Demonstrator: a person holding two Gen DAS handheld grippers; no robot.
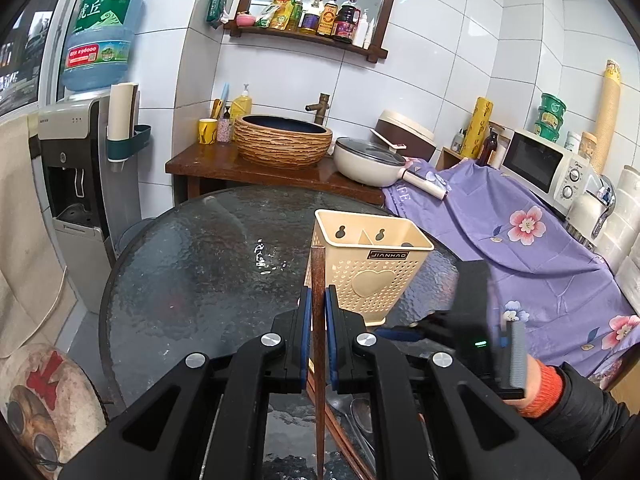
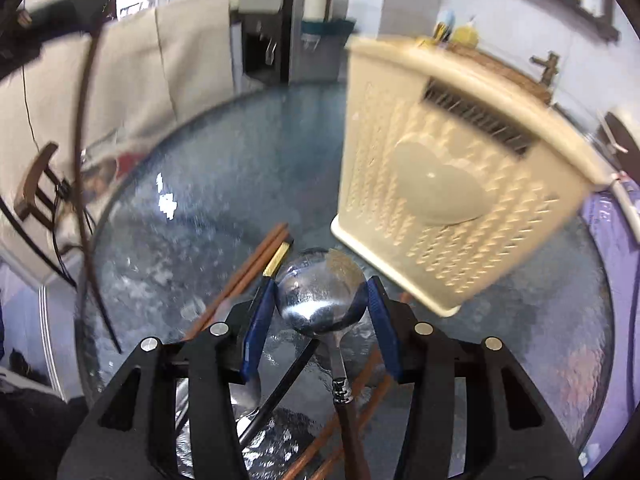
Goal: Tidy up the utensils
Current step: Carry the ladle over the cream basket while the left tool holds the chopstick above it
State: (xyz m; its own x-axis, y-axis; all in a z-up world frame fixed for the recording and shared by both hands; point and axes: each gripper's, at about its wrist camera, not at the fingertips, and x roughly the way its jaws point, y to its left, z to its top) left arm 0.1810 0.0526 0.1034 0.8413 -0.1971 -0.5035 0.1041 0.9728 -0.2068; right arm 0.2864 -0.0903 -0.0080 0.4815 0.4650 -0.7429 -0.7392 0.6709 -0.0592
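Presently, my left tool (image 1: 319, 310) has its blue-padded fingers closed to a narrow gap on a dark brown wooden chopstick (image 1: 319, 280), held near upright, its upper end against the left front corner of the cream perforated plastic utensil holder (image 1: 370, 268). That holder stands upright on the round textured glass worktop (image 1: 192, 272), toward the worktop's right edge. My right tool (image 2: 321, 300) is spread wide, one finger on either side of the bowl of a steel spoon with a brown handle (image 2: 322, 294); whether the pads touch the spoon I cannot tell. The spoon lies at the near edge of the worktop among reddish-brown chopsticks (image 2: 256, 264) and a black gold-tipped chopstick (image 2: 276, 262), just in front of the holder.
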